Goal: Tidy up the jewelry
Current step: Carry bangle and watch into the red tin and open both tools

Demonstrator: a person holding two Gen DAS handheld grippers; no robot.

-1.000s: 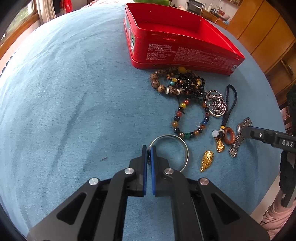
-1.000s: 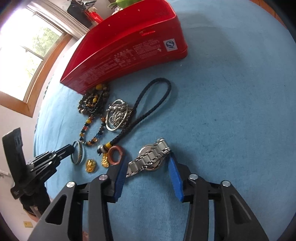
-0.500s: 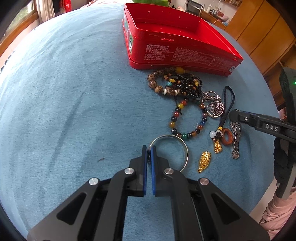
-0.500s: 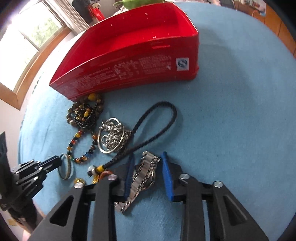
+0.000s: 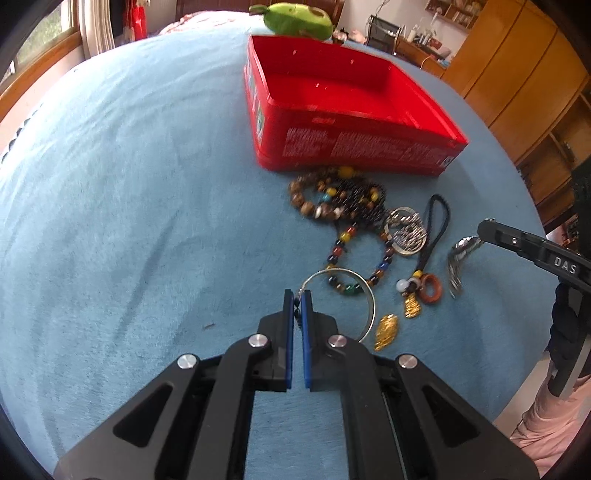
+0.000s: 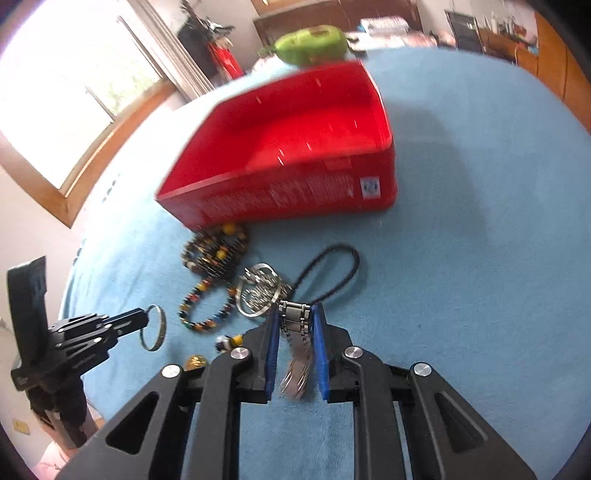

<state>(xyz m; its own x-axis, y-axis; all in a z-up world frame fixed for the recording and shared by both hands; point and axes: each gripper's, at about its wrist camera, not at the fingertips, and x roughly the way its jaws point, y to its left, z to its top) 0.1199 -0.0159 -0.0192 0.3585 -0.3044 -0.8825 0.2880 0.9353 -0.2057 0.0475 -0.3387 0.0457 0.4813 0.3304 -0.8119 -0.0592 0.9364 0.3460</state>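
My left gripper (image 5: pixel 297 295) is shut on the rim of a silver bangle (image 5: pixel 365 291), raised over the blue cloth; the bangle also shows in the right wrist view (image 6: pixel 157 326). My right gripper (image 6: pixel 295 314) is shut on a steel watch (image 6: pixel 295 332), lifted off the cloth with its strap hanging; the watch shows in the left wrist view (image 5: pixel 460 258). An open, empty red tin box (image 5: pixel 354 110) stands beyond the jewelry. Bead bracelets (image 5: pixel 332 195), a coloured bead bracelet (image 5: pixel 384 258), a silver pendant ring (image 5: pixel 406 232), a black cord charm (image 5: pixel 428 258) and a gold pendant (image 5: pixel 386 330) lie on the cloth.
The round table is covered in blue cloth (image 5: pixel 129 203). A green plush toy (image 5: pixel 295 18) sits behind the box. Wooden cabinets (image 5: pixel 517 74) stand at the right, a window (image 6: pixel 74 92) at the left. The table edge is close at the right.
My right gripper closed on the watch and lifted it off the cloth. My left gripper kept hold of the bangle and rose, so the box now shows its inside.
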